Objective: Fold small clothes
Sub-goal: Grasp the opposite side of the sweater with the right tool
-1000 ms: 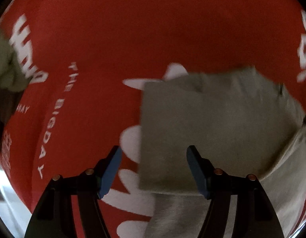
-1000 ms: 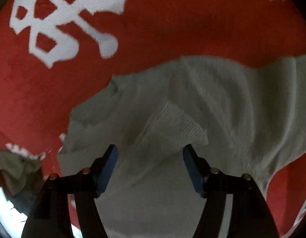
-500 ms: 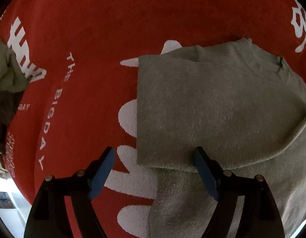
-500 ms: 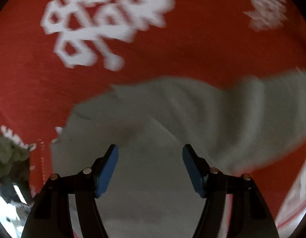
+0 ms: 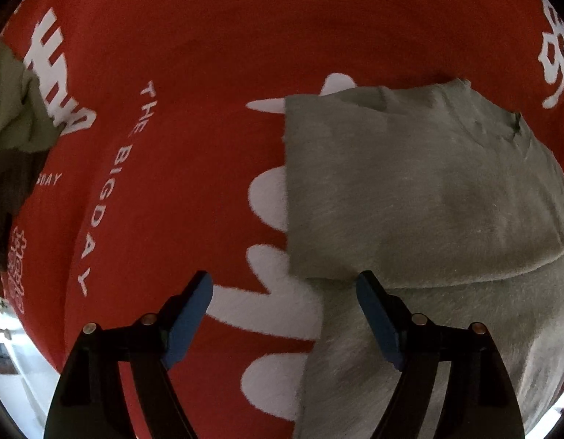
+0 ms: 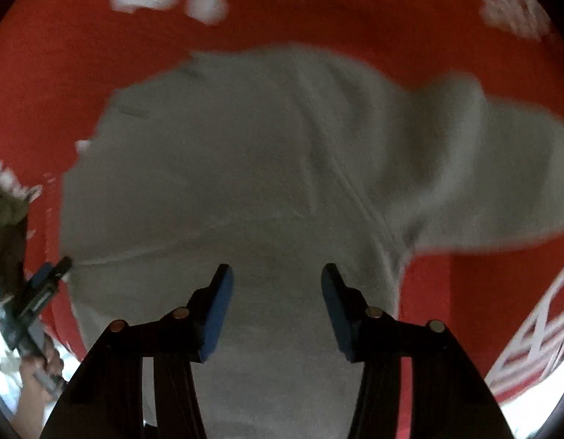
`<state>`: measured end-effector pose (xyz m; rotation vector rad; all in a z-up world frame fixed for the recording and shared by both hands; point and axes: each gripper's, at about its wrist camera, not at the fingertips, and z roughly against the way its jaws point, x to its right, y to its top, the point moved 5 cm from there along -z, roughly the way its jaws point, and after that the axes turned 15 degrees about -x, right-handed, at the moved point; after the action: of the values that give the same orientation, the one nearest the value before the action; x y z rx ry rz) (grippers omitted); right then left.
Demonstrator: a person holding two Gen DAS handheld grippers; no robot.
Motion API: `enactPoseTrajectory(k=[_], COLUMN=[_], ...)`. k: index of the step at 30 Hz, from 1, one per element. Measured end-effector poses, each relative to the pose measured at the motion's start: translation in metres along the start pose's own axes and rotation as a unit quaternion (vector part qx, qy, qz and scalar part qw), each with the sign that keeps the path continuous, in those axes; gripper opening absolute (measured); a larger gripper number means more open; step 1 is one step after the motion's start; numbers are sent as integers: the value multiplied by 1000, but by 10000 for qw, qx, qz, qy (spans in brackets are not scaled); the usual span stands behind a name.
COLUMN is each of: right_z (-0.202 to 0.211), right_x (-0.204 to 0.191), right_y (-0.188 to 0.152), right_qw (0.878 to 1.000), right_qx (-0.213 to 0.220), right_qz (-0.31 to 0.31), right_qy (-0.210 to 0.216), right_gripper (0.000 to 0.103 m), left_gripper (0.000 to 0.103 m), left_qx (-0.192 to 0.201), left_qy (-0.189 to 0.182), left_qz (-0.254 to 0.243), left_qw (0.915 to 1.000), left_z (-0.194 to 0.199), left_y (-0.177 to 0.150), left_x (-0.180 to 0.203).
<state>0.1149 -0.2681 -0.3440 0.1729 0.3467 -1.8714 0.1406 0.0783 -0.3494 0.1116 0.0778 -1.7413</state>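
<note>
A small grey knit sweater [image 5: 409,190] lies flat on a red cloth [image 5: 208,73] with white print, one side folded over its body. My left gripper [image 5: 285,289] hovers open at the sweater's left edge, its right fingertip [image 5: 369,292] over the grey fabric and its left one over the cloth. In the blurred right wrist view the sweater [image 6: 227,168] fills the middle, a sleeve [image 6: 483,168] stretching right. My right gripper [image 6: 276,281] is above the sweater body with its jaws closing. No fabric is pinched between them.
A crumpled olive-green garment [image 5: 15,117] lies at the left edge of the cloth, olive cloth [image 6: 4,212] also showing in the right wrist view. The left gripper [image 6: 44,292] and a hand [image 6: 37,366] holding it show at the right wrist view's lower left. The cloth's edge runs along the bottom left.
The left gripper's jaws widened and it shifted left, off the sweater's body to its left edge. The right gripper rolled, moved across the sweater, and its jaws narrowed.
</note>
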Motion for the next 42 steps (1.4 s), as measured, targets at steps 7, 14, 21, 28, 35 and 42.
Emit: enactPoseTrajectory(k=[7,14,21,28,35,42], right_z=[-6,-83,-125,-115,-101,-31], right_x=[-171,-317,-327,-353,-329,-164], right_y=[92,130,139,145,133,84], right_qw=[9701,9327,9277,9235,9445,9932], right_qx=[172,-330,-957,-627,-387,-43], right_qz=[2344,3570,3605,3783,3260,982], right_qy=[599,394,-190,-97,-73,617], right_gripper=[61,61,12,8,22,48], left_gripper=[82,82,82,86,103,103], left_qx=[9,-40,-70,-41,-133,125], left_qy=[-220,-442,-591,-479,-481,-570], left_qz=[423,672,806,635,777,792], left_qw=[9989,9968,9950,9968,9957,9952], left_z=[6,-2,-10,-28,-34,4], left_y=[-15,-39,-50,-49,-46,-30], left_x=[-28,-49,-60,-47,-44,-45])
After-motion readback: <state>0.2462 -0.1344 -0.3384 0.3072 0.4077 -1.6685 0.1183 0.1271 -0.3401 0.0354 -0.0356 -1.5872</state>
